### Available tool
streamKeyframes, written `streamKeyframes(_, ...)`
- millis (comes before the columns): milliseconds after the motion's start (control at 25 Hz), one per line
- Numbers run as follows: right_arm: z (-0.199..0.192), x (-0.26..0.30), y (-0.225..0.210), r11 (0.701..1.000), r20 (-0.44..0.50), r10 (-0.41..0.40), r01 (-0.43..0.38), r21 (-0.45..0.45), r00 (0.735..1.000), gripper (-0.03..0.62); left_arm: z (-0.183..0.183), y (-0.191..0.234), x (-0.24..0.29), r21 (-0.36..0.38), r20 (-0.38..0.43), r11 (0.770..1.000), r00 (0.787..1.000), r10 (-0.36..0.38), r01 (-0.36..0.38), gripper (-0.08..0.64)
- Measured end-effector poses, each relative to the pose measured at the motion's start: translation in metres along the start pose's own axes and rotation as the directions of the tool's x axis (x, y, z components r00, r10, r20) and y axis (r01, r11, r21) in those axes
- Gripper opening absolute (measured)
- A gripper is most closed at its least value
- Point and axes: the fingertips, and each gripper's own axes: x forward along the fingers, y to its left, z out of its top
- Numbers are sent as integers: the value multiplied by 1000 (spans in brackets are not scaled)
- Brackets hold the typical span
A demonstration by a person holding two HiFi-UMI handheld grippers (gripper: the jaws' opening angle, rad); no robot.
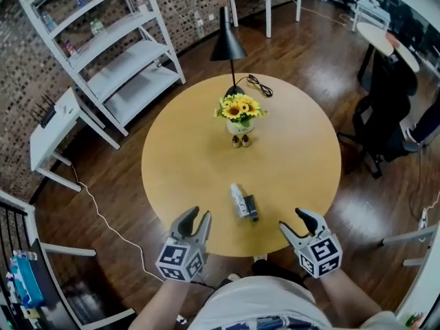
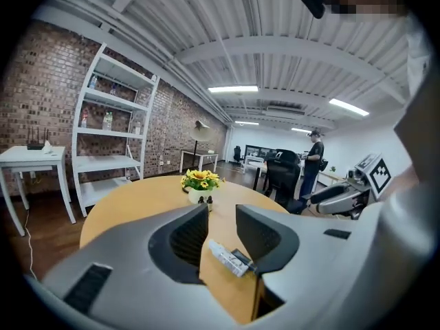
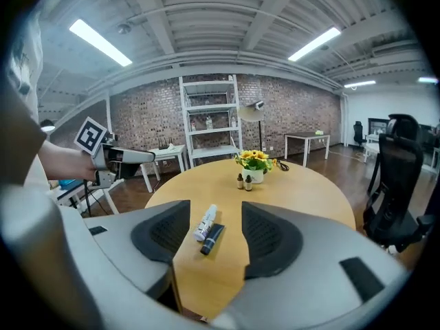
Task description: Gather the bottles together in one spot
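Note:
A white bottle (image 1: 238, 200) and a dark tube-like bottle (image 1: 251, 207) lie side by side on the round wooden table (image 1: 185, 157), near its front edge. Two small brown bottles (image 1: 240, 141) stand upright in front of a sunflower pot (image 1: 240, 112). My left gripper (image 1: 200, 215) hovers at the front edge, left of the lying pair, its jaws a narrow gap apart with nothing between them. My right gripper (image 1: 291, 220) is to the pair's right, jaws wide and empty. The right gripper view shows the white bottle (image 3: 205, 223) and the dark one (image 3: 212, 239) ahead of the jaws.
A black desk lamp (image 1: 228, 47) stands behind the flowers with its cable on the table. A white shelf unit (image 1: 110, 53) and a small white table (image 1: 55, 126) are at the left; a black office chair (image 1: 385, 108) is at the right.

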Motion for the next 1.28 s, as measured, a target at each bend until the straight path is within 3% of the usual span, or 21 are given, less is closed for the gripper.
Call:
streamKeyframes(200,10,-36,58,999,38,-11,13,-51,999,259,-13,-15,-95,-72,30,997,1000,10,-8,107)
streamKeyframes(480,-11,-81,115,997,25,-38,39,-62,999,259,-58,-37,-175,-137,-25,990,999,-21,18,109)
streamKeyframes(680,-28,-96,137,997,5,-37,37,-62,999,259,-79,-47,-198,-138,-65,990,997,-42,33,109)
streamKeyframes(920,-37,-93,149,996,-13,-22,20,-89,1000,259,-80,-44,-211,-166,-44,986,998,-38,31,115)
streamKeyframes(1280,-62,-49,128,992,-104,-24,11,-127,994,259,-84,-32,-202,-193,-41,981,999,-16,8,115)
